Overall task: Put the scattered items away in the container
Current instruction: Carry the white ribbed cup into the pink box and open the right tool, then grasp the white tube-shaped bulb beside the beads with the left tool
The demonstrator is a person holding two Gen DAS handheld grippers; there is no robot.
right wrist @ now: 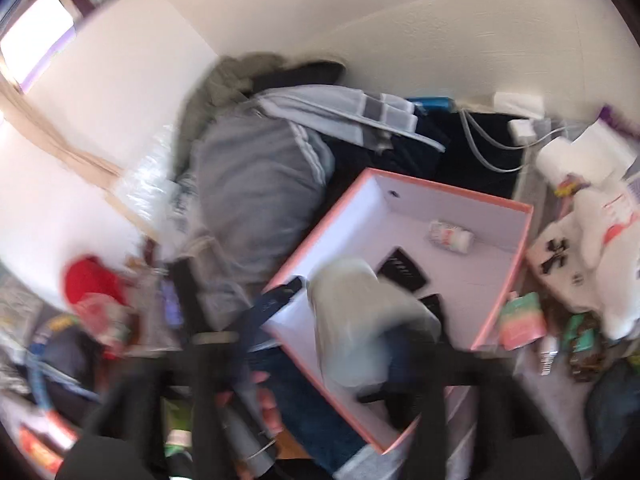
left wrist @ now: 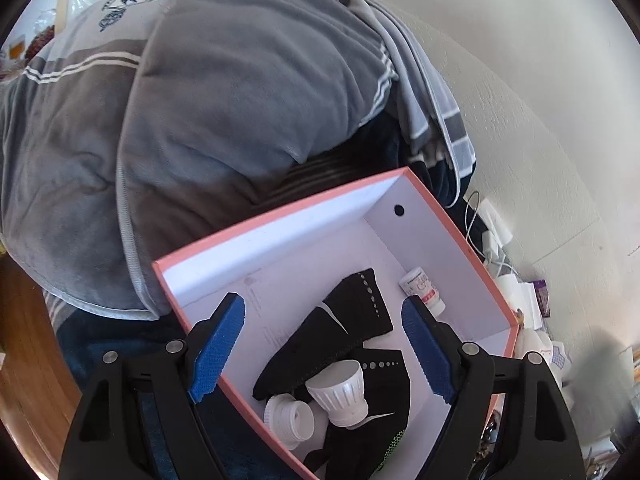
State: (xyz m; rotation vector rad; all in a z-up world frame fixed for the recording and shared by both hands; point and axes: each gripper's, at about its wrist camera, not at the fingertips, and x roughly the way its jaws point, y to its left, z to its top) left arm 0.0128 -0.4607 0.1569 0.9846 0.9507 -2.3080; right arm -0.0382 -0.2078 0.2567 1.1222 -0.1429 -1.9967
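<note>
On a cluttered bed against a white wall, the pink-rimmed white cardboard box [left wrist: 400, 240] is collecting black socks [left wrist: 340, 332], white ribbed caps [left wrist: 340, 394] and a pill bottle [left wrist: 424, 290] inside it, while the left gripper [left wrist: 324, 348] is hovering wide and empty over it; the right gripper [right wrist: 340, 312] is too blurred to judge.

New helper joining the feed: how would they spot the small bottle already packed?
Find the pink box with white insides beside the grey bedding. The bottle lies on its side in the far corner, clear of the black socks: white, red-labelled, the only printed item.
</note>
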